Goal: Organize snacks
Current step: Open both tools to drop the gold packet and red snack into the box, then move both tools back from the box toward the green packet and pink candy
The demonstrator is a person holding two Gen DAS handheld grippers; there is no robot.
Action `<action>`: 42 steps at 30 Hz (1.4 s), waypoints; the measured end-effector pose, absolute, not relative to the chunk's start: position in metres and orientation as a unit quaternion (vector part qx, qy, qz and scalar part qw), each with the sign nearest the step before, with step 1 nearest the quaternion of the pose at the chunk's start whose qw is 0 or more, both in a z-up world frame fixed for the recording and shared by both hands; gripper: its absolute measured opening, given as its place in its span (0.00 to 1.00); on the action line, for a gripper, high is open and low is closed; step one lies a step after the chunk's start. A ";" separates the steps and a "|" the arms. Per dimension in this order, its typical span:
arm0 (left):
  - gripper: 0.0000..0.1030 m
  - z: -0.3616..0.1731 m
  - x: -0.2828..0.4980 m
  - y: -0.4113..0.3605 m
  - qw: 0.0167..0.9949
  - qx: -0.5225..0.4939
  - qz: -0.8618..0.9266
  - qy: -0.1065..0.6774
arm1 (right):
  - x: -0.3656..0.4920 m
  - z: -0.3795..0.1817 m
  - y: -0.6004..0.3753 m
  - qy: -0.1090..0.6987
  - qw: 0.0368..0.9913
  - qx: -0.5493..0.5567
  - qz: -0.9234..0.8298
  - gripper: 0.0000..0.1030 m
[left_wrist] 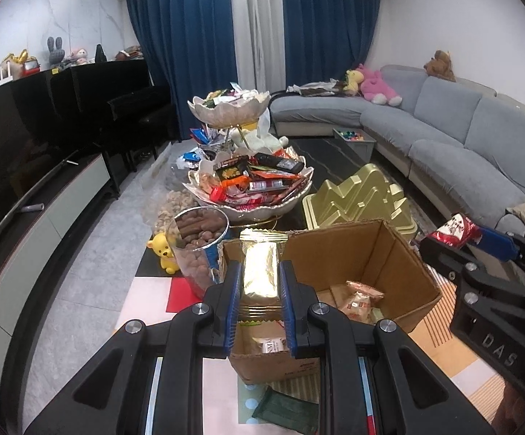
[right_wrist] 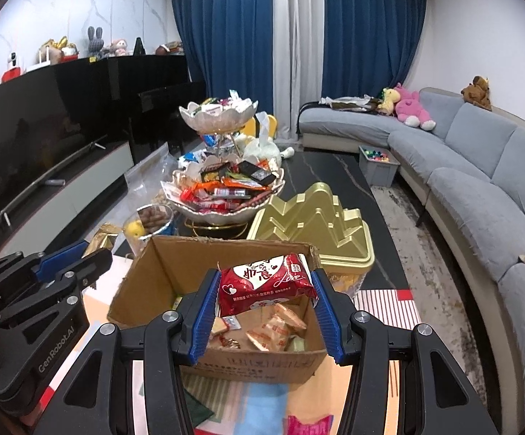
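Two black plastic grippers with ribbed blue pads are held side by side over an open brown cardboard box (right_wrist: 153, 279), each carrying a snack. Furthest left, by the box's corner, stands a clear round plastic tub (left_wrist: 199, 250) filled with smooth brown chocolate-coated pieces, with a small glossy yellow bear figure (left_wrist: 162, 252) just beside it. The left gripper (left_wrist: 260, 282) is pinched narrow on a slim gold foil-wrapped bar (left_wrist: 260, 272), shiny and crinkled, its serrated end pointing up and away above the box's left side. Inside the corrugated box lie several small orange-and-white wrapped sweets (right_wrist: 275, 330). The right gripper (right_wrist: 266, 290), its jaws set wider, clamps a puffy red plastic packet with white hearts (right_wrist: 266, 282) by its two sides, over the box's middle. Behind the box a scalloped white ceramic bowl on a gold wire stand (right_wrist: 204, 215) brims with mixed wrappers, and to the right sits a matte gold, zigzag-ridged tin (right_wrist: 313, 224).
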State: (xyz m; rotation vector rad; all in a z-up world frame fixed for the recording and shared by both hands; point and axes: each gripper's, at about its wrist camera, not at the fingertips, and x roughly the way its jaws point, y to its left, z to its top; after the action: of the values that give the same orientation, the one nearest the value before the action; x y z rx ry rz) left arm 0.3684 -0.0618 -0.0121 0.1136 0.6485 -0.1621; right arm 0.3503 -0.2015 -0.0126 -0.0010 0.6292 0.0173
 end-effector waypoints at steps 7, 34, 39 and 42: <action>0.21 -0.022 0.383 -0.065 0.935 0.067 -0.087 0.337 | 0.364 -0.016 -0.197 0.324 0.946 -0.013 0.016 0.50; 0.72 -0.023 0.381 -0.063 0.936 0.084 -0.071 0.335 | 0.380 -0.006 -0.206 0.332 0.943 -0.004 -0.001 0.78; 0.79 -0.017 0.373 -0.061 0.938 0.083 -0.069 0.328 | 0.373 -0.001 -0.207 0.326 0.945 0.000 -0.002 0.78; 0.80 -0.013 0.369 -0.059 0.940 0.079 -0.069 0.324 | 0.367 0.003 -0.207 0.321 0.947 0.004 -0.002 0.78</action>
State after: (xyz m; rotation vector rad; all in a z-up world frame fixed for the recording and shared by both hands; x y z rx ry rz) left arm 0.3687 -0.0587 -0.0134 0.1603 0.6610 -0.1404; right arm 0.3675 -0.2070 0.0031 0.0081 0.6545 -0.0049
